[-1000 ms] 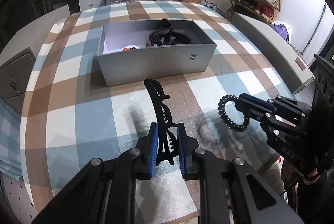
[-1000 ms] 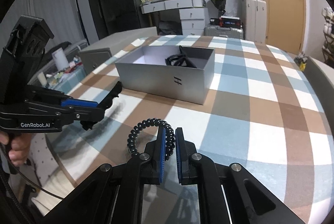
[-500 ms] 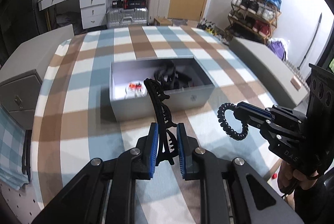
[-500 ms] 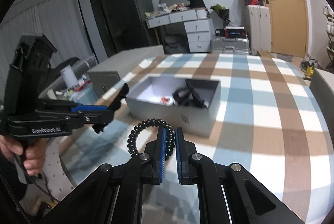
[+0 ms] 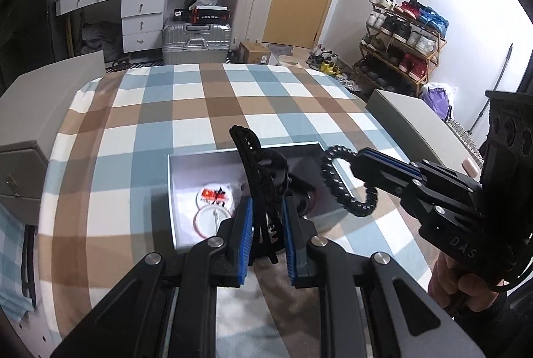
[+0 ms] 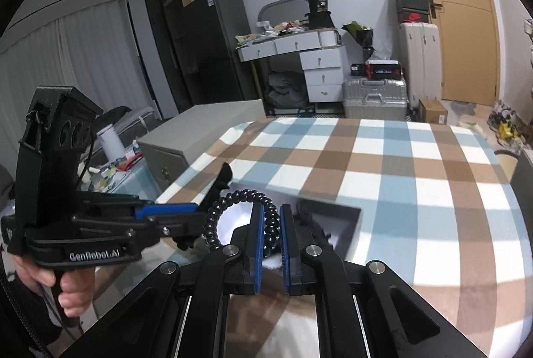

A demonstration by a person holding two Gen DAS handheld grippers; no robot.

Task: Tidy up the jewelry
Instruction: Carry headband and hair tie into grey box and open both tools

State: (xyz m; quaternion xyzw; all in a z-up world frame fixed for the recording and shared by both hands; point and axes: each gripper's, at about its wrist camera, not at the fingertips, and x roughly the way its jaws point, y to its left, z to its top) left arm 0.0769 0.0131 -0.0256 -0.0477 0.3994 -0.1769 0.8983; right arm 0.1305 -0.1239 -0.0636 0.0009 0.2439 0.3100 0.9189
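Observation:
My left gripper (image 5: 265,208) is shut on a long black hair claw clip (image 5: 250,154) that stands up over the open grey box (image 5: 173,211). My right gripper (image 6: 271,218) is shut on a black spiral hair tie (image 6: 226,204), and in the left wrist view that hair tie (image 5: 333,181) hangs over the box's right part. Inside the box lie two round white tins (image 5: 213,204) and dark hair accessories (image 5: 296,188). In the right wrist view the left gripper (image 6: 196,213) sits just left of the tie, above the box (image 6: 346,224).
The box rests on a table with a blue, brown and white checked cloth (image 5: 200,104). Grey cabinets (image 5: 23,171) flank the table on the left and right (image 5: 409,121). Suitcases (image 5: 196,41), a white desk and a shoe rack (image 5: 403,41) stand behind.
Both grippers rose and moved forward with their items, from in front of the box to above it. The box now sits low and close in both views.

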